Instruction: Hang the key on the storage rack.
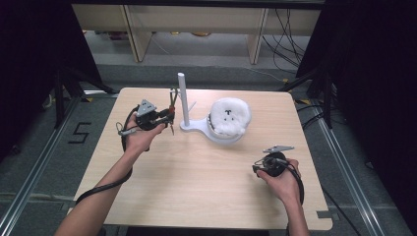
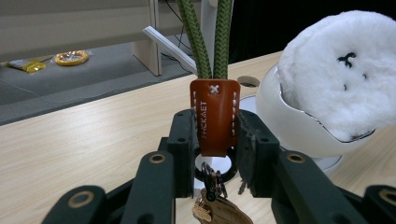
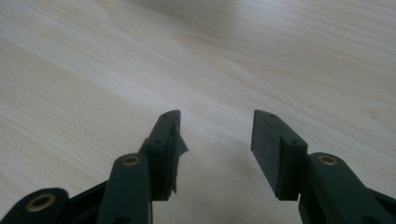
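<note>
My left gripper (image 2: 215,140): jaws pinching brown leather tab (image 2: 214,116) of keychain, stitched white w/ lettering; green braided cord (image 2: 205,37) rising at 12 o'clock, keys (image 2: 212,205) dangling below. Held just beside white post stand (image 1: 183,101), its 9 o'clock. My right gripper (image 3: 215,140): jaws spread, nothing between, bare tabletop (image 1: 206,187) all round. Fluffy white pad (image 1: 230,117) in dish, 3 o'clock of post. Grey floor, shelving beyond.

Lab: floor rails (image 1: 29,169); loose cables (image 1: 287,34); black curtains (image 1: 373,73)
</note>
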A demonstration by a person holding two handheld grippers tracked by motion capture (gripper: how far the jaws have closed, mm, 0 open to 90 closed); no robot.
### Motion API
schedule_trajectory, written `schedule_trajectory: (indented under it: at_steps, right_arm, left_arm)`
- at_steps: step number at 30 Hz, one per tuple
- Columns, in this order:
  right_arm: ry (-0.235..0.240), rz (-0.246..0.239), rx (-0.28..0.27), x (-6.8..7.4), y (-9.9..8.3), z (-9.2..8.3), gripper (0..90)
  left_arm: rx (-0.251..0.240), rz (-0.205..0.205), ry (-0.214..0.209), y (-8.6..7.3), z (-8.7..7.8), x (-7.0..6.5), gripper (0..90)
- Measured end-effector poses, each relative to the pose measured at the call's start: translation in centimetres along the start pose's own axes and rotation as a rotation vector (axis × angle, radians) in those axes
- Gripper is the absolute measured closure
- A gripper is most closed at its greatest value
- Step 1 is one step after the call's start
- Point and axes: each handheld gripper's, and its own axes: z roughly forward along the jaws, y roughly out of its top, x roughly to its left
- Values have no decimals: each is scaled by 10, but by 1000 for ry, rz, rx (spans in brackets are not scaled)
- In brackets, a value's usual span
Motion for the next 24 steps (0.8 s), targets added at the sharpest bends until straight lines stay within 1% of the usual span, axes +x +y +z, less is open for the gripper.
schedule_trajectory:
  at_steps: [2,3,4,6,12,13,15,18,19,24]
  right_arm:
    - [0,5,2,0,0,0,533]
    - [-5,19,12,1,0,-1,533]
    - [-5,20,12,1,0,-1,533]
    - [-7,20,8,1,0,-1,533]
    - [-5,21,9,1,0,-1,533]
    - [-2,7,5,0,0,0,533]
    - [-1,3,3,0,0,0,533]
    - [-8,3,1,0,0,1,533]
    - [-4,16,10,1,0,0,532]
    - [-6,16,10,1,-1,0,532]
  left_arm:
    - [3,-1,1,0,1,0,686]
    - [3,-1,-1,0,2,0,686]
    - [6,2,-2,-1,3,0,686]
    - [8,-3,-3,-1,4,-1,686]
    - [13,2,-3,-2,7,-1,685]
    - [15,3,-4,-2,7,-1,685]
    - [19,2,-2,-2,8,-2,685]
    - [22,2,-4,-3,10,-3,685]
    - [25,2,-4,-3,11,-3,685]
    - [30,3,-4,-4,14,-4,685]
